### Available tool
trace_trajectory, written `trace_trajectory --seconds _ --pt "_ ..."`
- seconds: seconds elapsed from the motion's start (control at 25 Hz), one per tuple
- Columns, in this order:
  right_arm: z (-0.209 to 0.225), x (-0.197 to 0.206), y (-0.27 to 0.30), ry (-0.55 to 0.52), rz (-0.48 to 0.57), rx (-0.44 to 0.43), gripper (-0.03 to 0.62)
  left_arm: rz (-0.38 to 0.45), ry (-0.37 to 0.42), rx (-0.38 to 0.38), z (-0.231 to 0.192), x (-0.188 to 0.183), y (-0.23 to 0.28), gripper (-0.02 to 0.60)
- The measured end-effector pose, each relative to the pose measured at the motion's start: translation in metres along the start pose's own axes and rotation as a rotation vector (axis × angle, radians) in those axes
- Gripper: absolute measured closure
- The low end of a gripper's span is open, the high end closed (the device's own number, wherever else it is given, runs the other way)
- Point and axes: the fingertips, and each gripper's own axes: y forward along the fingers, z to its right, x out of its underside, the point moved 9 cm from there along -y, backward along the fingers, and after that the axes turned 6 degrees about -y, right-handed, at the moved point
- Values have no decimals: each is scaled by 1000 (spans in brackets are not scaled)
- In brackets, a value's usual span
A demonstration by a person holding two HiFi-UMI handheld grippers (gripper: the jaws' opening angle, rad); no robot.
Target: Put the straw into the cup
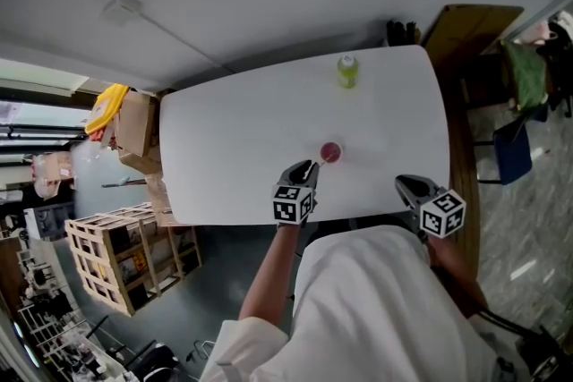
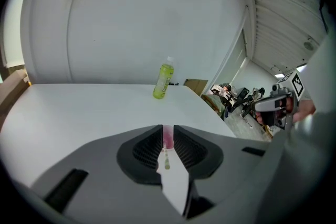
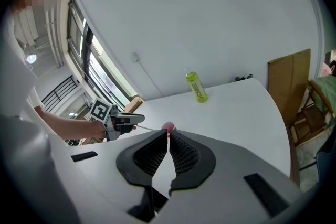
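A small pink cup (image 1: 331, 152) stands on the white table (image 1: 233, 139), near its front edge. My left gripper (image 1: 311, 167) hovers just left of the cup and is shut on a thin pale straw (image 2: 166, 158). In the left gripper view the straw lies between the jaws and the cup (image 2: 168, 138) shows just beyond their tips. From the right gripper view, the left gripper (image 3: 126, 119) holds the straw (image 3: 150, 128) pointing toward the cup (image 3: 169, 125). My right gripper (image 1: 405, 184) sits at the table's front right edge, shut and holding nothing.
A green bottle (image 1: 347, 72) stands upright at the table's far side. Cardboard boxes (image 1: 134, 134) and a wooden crate (image 1: 125, 255) are on the floor to the left. A wooden board (image 1: 466, 27) and a chair (image 1: 510, 148) are to the right.
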Motion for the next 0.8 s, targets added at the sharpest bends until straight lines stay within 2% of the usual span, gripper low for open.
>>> trace_trajectory --seconds 0.4,0.64,0.8 --pt "2 -8 10 -33 6 -52 557 38 -20 -69 -6 1 -19 517" --pt "11 -11 5 -61 5 -97 557 98 -50 -151 -1 6 -42 518" --pt "15 -8 7 -82 -9 -124 557 147 -84 -227 -2 17 -65 547"
